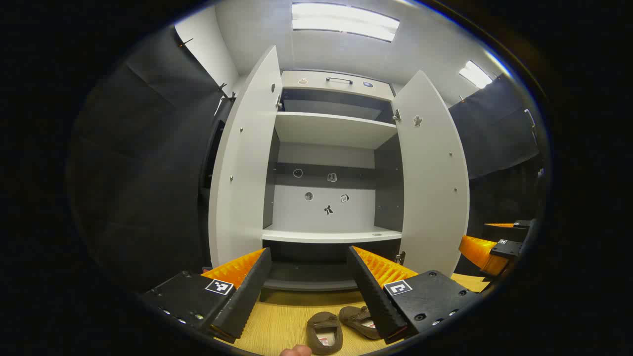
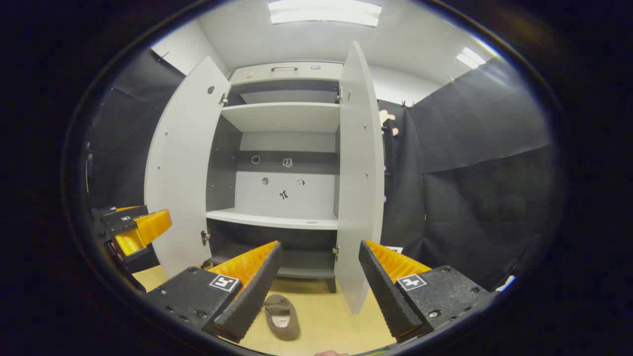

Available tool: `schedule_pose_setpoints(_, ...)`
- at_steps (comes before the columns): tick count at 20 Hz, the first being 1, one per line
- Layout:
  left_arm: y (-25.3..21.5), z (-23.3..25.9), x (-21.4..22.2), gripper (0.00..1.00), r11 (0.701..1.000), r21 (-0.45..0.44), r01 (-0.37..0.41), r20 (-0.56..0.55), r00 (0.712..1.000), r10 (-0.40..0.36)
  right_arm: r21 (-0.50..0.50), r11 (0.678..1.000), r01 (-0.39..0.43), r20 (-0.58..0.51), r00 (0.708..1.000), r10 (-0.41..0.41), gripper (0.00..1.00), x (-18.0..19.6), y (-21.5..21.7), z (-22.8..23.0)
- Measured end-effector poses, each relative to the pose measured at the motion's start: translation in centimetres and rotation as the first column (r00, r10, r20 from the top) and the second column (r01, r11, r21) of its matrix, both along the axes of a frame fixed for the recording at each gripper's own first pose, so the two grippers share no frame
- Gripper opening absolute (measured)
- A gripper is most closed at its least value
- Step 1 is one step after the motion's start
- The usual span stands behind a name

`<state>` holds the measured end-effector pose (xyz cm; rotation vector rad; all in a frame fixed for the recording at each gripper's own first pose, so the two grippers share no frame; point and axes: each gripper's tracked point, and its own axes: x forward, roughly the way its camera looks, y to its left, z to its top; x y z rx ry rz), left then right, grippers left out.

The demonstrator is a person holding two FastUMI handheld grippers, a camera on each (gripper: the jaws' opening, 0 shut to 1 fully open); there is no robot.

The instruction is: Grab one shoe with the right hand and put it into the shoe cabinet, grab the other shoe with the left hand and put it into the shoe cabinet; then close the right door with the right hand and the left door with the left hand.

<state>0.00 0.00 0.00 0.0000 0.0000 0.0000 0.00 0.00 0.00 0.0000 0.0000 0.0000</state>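
Both shoes lie side by side on the floor before the open cabinet. Left gripper and right gripper hover above, fingers wide, holding nothing.

left gripper | black housing, screws, square marker tags | right gripper alike

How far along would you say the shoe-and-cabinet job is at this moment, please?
Nothing looks done yet. Both shoes lie on the floor before the cabinet, whose shelves hold no shoes. The left door and right door stand open. In hand: nothing; the left claw and right claw are open, with nothing between their fingers. Left: both shoes, then both doors.
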Motion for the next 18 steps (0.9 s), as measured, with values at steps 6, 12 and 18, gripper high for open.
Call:
schedule_pose_setpoints(6,-0.25,-0.1,-0.07,0.94,1.0,-0.007,0.003,0.0,1.0,-0.003,0.002,1.0,-0.006,0.004,1.0,0.006,1.0,-0.18,0.03,0.24)
schedule_pose_setpoints(12,-0.25,-0.06,-0.01,0.95,1.0,-0.005,0.004,0.0,1.0,-0.004,0.008,1.0,-0.006,-0.005,1.0,0.006,1.0,-0.14,-0.22,-0.12)
schedule_pose_setpoints(18,-0.11,-0.08,-0.03,0.94,1.0,0.004,-0.004,-0.005,1.0,0.004,0.02,1.0,-0.016,-0.006,1.0,0.016,1.0,0.02,-0.07,-0.47)
